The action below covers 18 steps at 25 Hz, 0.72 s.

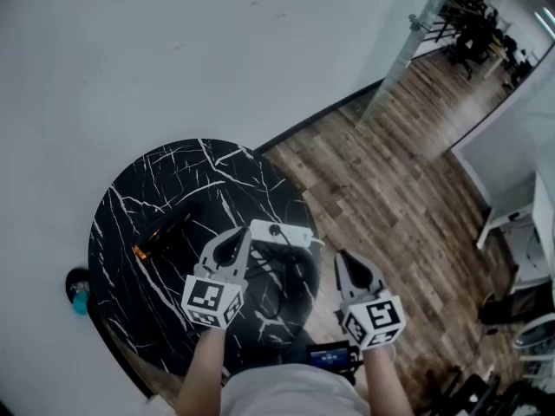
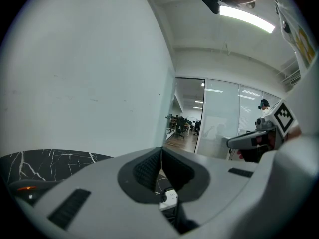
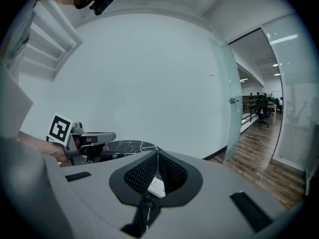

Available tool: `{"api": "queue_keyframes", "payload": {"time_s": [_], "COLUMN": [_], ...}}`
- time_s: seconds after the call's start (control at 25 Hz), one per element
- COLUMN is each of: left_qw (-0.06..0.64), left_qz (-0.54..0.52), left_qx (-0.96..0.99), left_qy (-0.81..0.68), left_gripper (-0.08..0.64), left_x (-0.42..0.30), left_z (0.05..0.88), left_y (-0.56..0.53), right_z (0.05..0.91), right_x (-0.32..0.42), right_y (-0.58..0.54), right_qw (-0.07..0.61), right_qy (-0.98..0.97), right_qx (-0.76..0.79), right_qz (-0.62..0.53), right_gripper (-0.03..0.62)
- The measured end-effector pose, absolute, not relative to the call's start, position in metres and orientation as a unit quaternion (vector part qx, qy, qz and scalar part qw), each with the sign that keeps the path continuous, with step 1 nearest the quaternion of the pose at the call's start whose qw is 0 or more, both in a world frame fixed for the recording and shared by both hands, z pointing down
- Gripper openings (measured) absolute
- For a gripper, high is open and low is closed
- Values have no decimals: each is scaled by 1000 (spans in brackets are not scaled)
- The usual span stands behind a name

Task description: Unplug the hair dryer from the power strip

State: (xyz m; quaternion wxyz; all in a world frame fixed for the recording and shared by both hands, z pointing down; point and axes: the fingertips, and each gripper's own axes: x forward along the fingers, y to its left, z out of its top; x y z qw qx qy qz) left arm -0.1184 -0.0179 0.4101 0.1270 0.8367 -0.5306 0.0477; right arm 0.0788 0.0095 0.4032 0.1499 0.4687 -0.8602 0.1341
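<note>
While both jaw pairs sit pressed together with nothing between them, the left gripper and right gripper hover over the near-right part of the round table, which has a glossy black stone-look top with white veins. Power strip: a white, long, rigid plastic bar lying near the table's right edge, just ahead of the left gripper's tips. One black plug is seated in it, and a black cable coils loosely toward the near edge. A dark elongated body with an orange spot lies toward the table's left edge; likely the dryer, cannot confirm. Judgement: the strip looks light and would slide or lift with the pull, so one gripper should pin it flat. The plug is small, hard and smooth: pinch its sides and draw straight out, never by the soft cable.
</note>
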Motion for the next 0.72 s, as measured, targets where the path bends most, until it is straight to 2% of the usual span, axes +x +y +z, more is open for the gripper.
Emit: {"api": "queue_keyframes", "payload": {"time_s": [0.72], "left_qw": [152], "left_qz": [74], "left_qx": [838], "left_qy": [-519], "left_gripper": [2], "left_x": [-108], "left_z": [435], "left_y": [-40], "right_z": [441], "right_x": [70], "right_y": [-20], "right_qw": [160], "right_qy": [-876], "right_qx": [425], "right_qz": [164], "right_gripper": [-8]}}
